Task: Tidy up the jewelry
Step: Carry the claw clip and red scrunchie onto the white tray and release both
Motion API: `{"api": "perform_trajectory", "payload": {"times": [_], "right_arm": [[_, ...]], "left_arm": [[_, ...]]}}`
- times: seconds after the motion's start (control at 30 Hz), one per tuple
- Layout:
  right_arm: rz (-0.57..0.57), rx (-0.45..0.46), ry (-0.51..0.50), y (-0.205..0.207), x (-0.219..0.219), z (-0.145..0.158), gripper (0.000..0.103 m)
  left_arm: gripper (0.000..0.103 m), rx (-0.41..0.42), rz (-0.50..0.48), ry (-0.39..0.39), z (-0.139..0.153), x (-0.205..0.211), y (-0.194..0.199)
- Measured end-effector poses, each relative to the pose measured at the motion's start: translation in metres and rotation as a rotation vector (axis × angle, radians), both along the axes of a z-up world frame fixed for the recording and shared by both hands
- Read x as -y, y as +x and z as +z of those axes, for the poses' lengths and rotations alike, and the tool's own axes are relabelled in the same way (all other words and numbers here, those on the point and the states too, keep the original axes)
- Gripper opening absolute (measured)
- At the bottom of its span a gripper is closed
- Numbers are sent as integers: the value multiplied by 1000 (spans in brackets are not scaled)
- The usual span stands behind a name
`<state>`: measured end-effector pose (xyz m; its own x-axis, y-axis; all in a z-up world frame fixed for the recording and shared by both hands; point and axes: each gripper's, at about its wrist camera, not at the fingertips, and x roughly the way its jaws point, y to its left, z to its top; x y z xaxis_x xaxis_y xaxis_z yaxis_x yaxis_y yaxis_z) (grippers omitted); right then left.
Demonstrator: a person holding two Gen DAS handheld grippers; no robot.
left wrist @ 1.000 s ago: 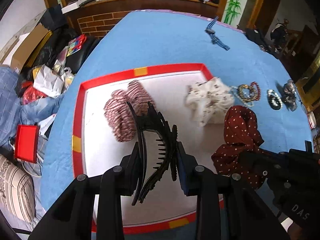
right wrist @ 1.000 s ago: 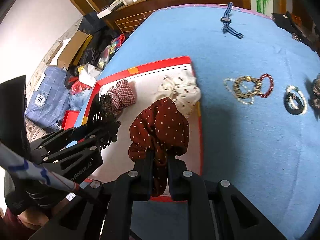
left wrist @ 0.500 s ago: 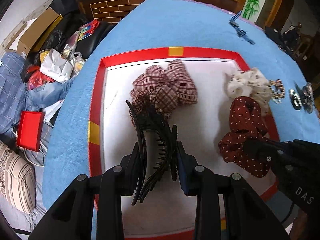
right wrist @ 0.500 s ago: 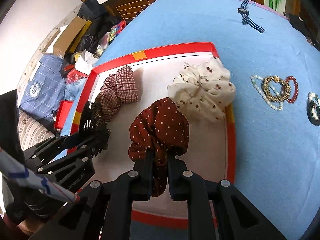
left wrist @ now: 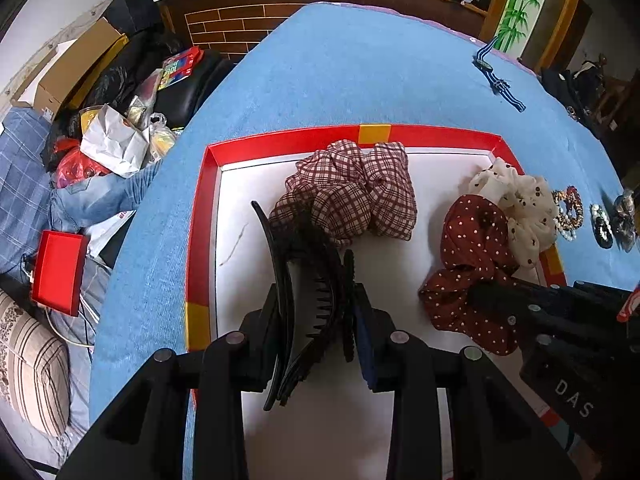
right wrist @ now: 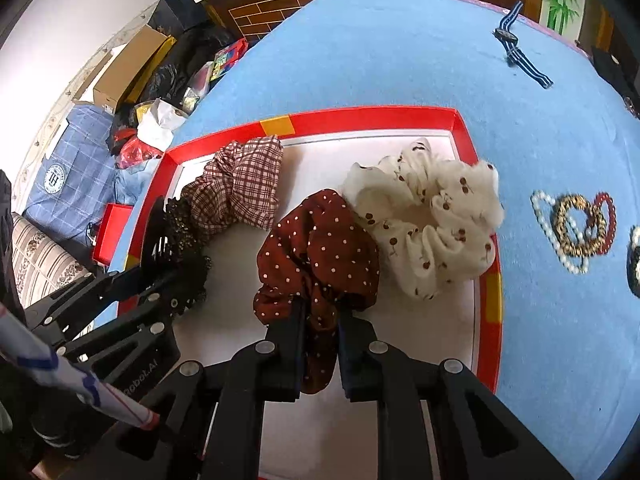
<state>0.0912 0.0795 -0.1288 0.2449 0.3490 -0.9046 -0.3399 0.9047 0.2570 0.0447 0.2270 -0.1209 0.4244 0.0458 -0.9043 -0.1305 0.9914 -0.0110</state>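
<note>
Over the tray (left wrist: pixel 202 216), both clamped loads, claw clip (left wrist: pixel 308 296) and scrunchie (right wrist: pixel 320 256), have moved farther in.

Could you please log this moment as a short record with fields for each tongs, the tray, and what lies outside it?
left tongs: shut on black claw hair clip, over the tray
right tongs: shut on dark red polka-dot scrunchie, over the tray
tray: red rim, white floor; holds plaid scrunchie; cream cherry-print scrunchie overlaps its right rim
outside tray, on blue cloth: beaded bracelets, striped watch strap
</note>
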Motion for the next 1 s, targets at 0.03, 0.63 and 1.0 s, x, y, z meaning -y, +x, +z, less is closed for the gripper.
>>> {"api": "perform_trajectory", "payload": {"times": [0.03,0.63,1.0], "right_arm": [[-2,0,-3,0,0,-1,19],[11,15,2,-4,5,10,35],[-4,8,64,-12,19,29,36]], "left_arm": [[32,1,1,-2,0,0,0],[32,10,21,-19,3,0,-1],[37,25,30,-26,12,4,-1]]}}
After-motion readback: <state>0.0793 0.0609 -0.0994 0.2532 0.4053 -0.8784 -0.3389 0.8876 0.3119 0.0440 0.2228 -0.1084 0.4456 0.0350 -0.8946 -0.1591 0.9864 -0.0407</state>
